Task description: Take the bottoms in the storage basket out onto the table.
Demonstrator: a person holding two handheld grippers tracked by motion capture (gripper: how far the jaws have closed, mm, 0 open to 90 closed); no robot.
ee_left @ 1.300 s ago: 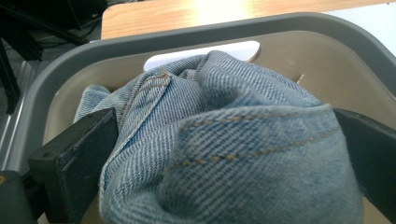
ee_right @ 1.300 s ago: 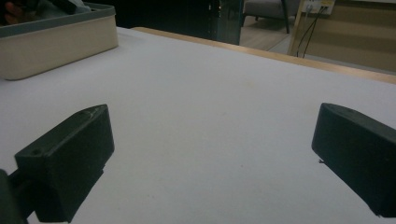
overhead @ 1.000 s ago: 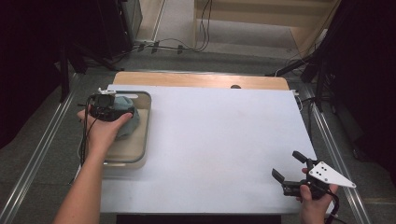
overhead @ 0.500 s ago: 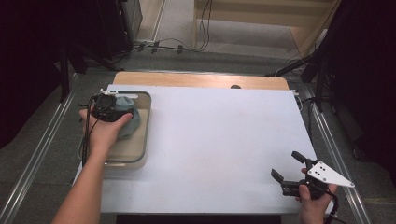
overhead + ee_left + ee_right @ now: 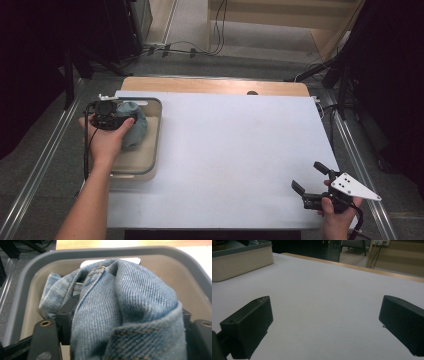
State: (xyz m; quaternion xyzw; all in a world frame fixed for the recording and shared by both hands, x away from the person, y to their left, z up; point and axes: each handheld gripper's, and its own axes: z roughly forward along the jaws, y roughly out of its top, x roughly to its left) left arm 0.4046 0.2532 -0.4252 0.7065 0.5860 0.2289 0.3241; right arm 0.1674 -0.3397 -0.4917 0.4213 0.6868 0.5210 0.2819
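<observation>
One denim seam (image 5: 96,271), close up

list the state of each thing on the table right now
denim cloth: bunched up in the tray, lying between the left tool's jaws
tray: upright at the table's left edge, holding the cloth
left tool: down in the tray, jaws have just been closing around the cloth
right tool: jaws wide open, nothing between them, near the table's front right corner
white table cover: flat
</observation>
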